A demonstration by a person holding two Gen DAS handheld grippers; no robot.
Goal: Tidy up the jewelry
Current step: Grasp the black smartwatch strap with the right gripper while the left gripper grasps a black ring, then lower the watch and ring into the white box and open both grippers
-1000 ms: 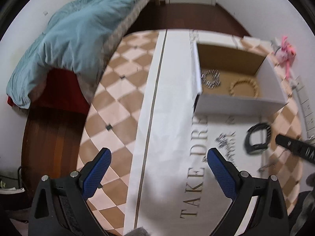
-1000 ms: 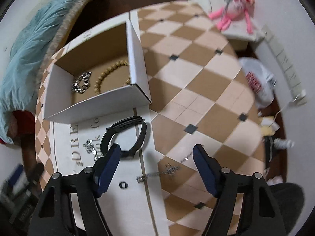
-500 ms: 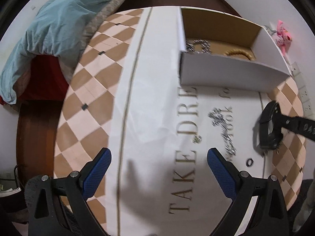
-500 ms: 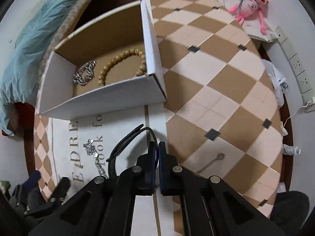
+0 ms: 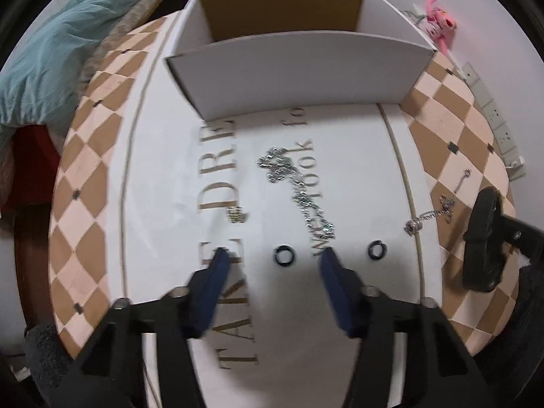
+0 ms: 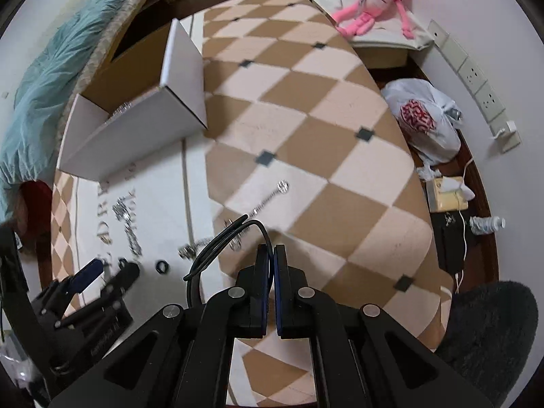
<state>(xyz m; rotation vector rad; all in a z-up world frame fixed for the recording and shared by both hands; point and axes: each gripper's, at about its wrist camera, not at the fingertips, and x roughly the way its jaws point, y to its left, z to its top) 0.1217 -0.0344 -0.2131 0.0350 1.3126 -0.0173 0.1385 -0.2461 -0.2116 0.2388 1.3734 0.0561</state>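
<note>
My right gripper (image 6: 271,255) is shut on a black bangle (image 6: 217,244) and holds it above the table; it also shows in the left wrist view (image 5: 482,238). My left gripper (image 5: 273,256) is open, its fingers either side of a small black ring (image 5: 284,256) on the white runner. A second black ring (image 5: 375,250), a silver chain (image 5: 295,190), a small gold charm (image 5: 237,216) and a thin silver necklace (image 5: 435,212) lie nearby. The white cardboard box (image 5: 299,74) stands behind them; its contents are mostly hidden.
A checkered tablecloth (image 6: 306,136) covers the round table. A teal blanket (image 5: 51,51) lies on the bed at left. A pink plush toy (image 6: 374,3), a white plastic bag (image 6: 425,115) and wall sockets (image 6: 476,78) are off the table's right side.
My right gripper closed on the black bangle and lifted it to the right. My left gripper moved forward and down over the black ring, its fingers narrowing.
</note>
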